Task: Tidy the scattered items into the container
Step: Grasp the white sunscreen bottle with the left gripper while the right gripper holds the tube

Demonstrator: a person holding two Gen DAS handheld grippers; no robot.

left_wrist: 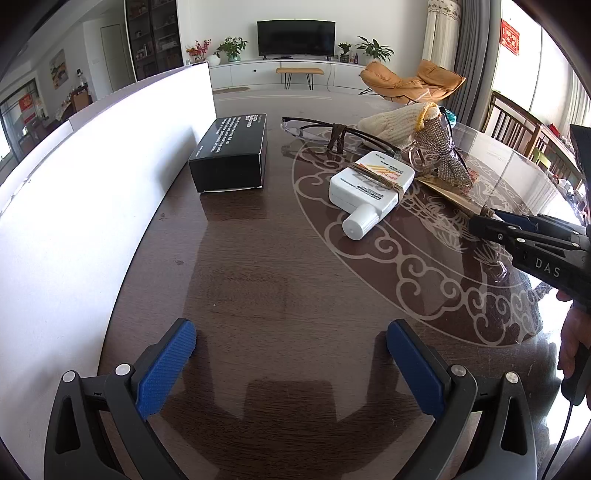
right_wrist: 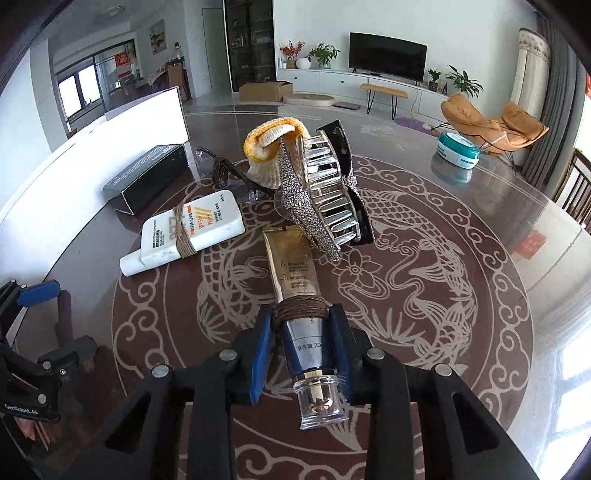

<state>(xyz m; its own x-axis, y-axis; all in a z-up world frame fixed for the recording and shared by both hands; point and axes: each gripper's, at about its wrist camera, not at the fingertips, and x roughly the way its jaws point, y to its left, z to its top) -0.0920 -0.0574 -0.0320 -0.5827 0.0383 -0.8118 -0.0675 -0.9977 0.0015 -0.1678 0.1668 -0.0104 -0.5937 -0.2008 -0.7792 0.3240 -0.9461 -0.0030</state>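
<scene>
Right claw [right_wrist: 301, 332] clamped on gold tube [right_wrist: 291, 269], tube's far end under rhinestone hair clip [right_wrist: 314, 199]. Left claw [left_wrist: 290, 373] apart, nothing between pads, above bare table [left_wrist: 240, 277]. White container [left_wrist: 92, 177] at table's left edge; interior hidden behind wall. Black box [left_wrist: 231, 153] beside it. Sunscreen bottle [left_wrist: 369, 184], glasses [left_wrist: 332, 134], knit glove [left_wrist: 395, 123] scattered on table.

A home living room: a flat television [left_wrist: 296, 37] on a long white cabinet [left_wrist: 280, 72], potted plants [left_wrist: 232, 48], an orange lounge chair [left_wrist: 410, 82] (curtains [left_wrist: 443, 33] beside it), a glass-fronted display cabinet [left_wrist: 153, 37].
</scene>
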